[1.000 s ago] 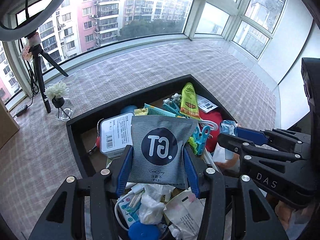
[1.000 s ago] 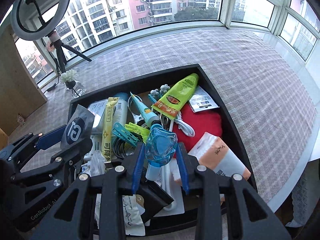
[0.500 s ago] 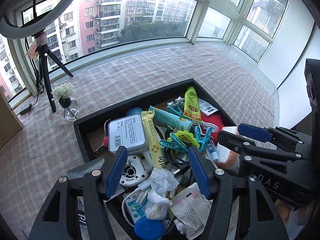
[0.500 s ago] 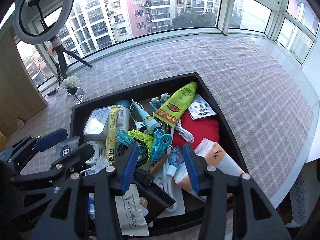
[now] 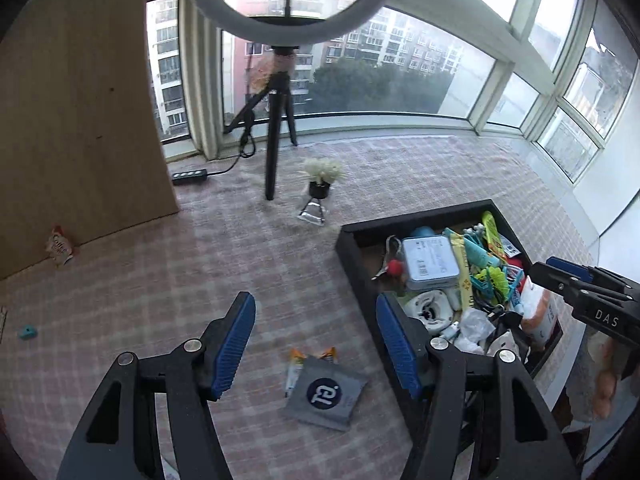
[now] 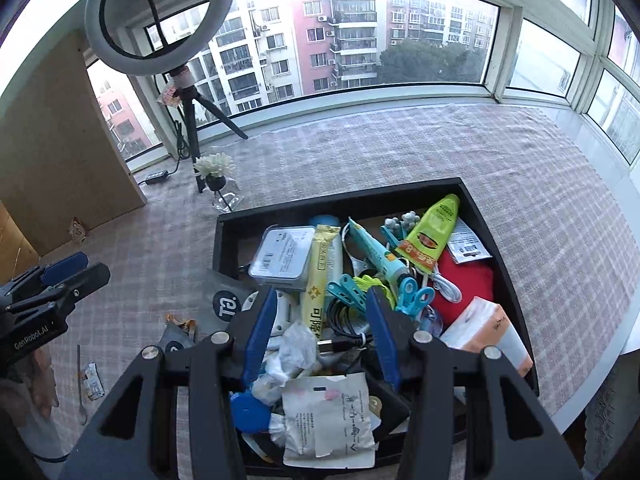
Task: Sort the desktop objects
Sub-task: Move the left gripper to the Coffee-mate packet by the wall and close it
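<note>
Reading labels first, then edges.
Left gripper [image 5: 316, 344]: fingers spread wide, nothing between them; it hangs over the checked cloth of the desk [image 5: 180, 280]. "GenRobot.AI" reads on its body in the right wrist view.
Right gripper [image 6: 318, 334]: fingers spread, pinching nothing, above the near end of the tray [image 6: 480, 216]. "DAS" reads on its body in the left wrist view.
Grey pouch [image 5: 326, 394]: flat on the cloth just outside the tray's left wall, round dark logo face up, partly over an orange-and-white sachet [image 5: 298, 364].
Tray contents: tin [image 6: 282, 258] with barcode label at 11 o'clock; yellow stick pack [image 6: 320, 280] with print; green tube [image 6: 430, 234] at 1 o'clock, a large "8" legible; white printed packet [image 6: 328, 416] at 6 o'clock, writing too small to read.
Open room: bare cloth from 9 to 12 o'clock of the tray, up to the tripod [image 5: 276, 140] and small flower pot [image 5: 320, 180].
Edges: tray's right wall lies near the desk's right edge.
</note>
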The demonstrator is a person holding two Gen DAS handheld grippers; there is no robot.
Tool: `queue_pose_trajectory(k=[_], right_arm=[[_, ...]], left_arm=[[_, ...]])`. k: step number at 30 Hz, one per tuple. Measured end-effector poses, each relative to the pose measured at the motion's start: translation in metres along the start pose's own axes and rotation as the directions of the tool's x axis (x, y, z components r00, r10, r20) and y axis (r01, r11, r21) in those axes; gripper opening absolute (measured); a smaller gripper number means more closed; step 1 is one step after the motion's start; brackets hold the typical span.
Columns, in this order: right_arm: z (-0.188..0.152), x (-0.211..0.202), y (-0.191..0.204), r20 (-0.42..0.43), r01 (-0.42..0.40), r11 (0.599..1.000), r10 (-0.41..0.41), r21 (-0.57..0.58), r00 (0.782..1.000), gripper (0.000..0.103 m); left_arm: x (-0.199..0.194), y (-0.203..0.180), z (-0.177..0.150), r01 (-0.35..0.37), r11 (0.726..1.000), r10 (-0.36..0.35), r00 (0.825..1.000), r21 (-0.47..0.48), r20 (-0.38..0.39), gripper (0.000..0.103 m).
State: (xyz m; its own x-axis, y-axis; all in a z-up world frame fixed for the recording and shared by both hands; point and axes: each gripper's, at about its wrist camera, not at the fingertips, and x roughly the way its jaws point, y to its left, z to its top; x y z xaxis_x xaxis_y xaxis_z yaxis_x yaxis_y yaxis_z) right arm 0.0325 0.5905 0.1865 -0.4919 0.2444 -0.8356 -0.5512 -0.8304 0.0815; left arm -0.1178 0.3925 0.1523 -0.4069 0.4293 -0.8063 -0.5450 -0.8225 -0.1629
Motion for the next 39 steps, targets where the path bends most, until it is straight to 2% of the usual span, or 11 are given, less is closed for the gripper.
queue_pose_trajectory(k=[6, 12, 20, 25, 28, 33, 35, 39], right_arm=[[0.000, 0.007, 0.062, -0.025, -0.096, 0.990, 0.094, -0.101, 0.995, 0.046], [0.002, 0.022, 0.127, -0.064, -0.172, 0.967, 0.163, -0.186, 0.985, 0.046], [0.021, 0.038, 0.219, -0.075, -0.254, 0.917, 0.243, -0.306, 0.967, 0.051], [0.031, 0.062, 0.271, -0.113, -0.302, 0.888, 0.280, -0.346, 0.953, 0.051], [0.034, 0.081, 0.297, -0.152, -0.338, 0.874, 0.303, -0.350, 0.941, 0.051], [0.032, 0.117, 0.351, -0.224, -0.371, 0.844, 0.304, -0.389, 0.926, 0.051], [0.033, 0.132, 0.375, -0.246, -0.390, 0.828, 0.313, -0.402, 0.917, 0.051], [0.040, 0.164, 0.423, -0.288, -0.438, 0.791, 0.340, -0.427, 0.895, 0.051]], left_arm=[[-0.025, 0.088, -0.027, -0.092, 0.987, 0.093, 0.996, -0.132, 0.000, 0.061], [-0.055, 0.168, -0.056, -0.168, 0.951, 0.172, 0.985, -0.260, -0.007, 0.061], [-0.090, 0.283, -0.089, -0.279, 0.868, 0.292, 0.956, -0.411, -0.033, 0.061], [-0.096, 0.353, -0.100, -0.297, 0.825, 0.315, 0.948, -0.481, -0.046, 0.061], [-0.090, 0.391, -0.105, -0.338, 0.789, 0.348, 0.934, -0.512, -0.081, 0.061], [-0.063, 0.434, -0.112, -0.356, 0.753, 0.339, 0.931, -0.553, -0.137, 0.061], [-0.049, 0.441, -0.111, -0.329, 0.754, 0.309, 0.941, -0.569, -0.135, 0.061], [-0.019, 0.437, -0.097, -0.320, 0.797, 0.282, 0.947, -0.512, -0.153, 0.061]])
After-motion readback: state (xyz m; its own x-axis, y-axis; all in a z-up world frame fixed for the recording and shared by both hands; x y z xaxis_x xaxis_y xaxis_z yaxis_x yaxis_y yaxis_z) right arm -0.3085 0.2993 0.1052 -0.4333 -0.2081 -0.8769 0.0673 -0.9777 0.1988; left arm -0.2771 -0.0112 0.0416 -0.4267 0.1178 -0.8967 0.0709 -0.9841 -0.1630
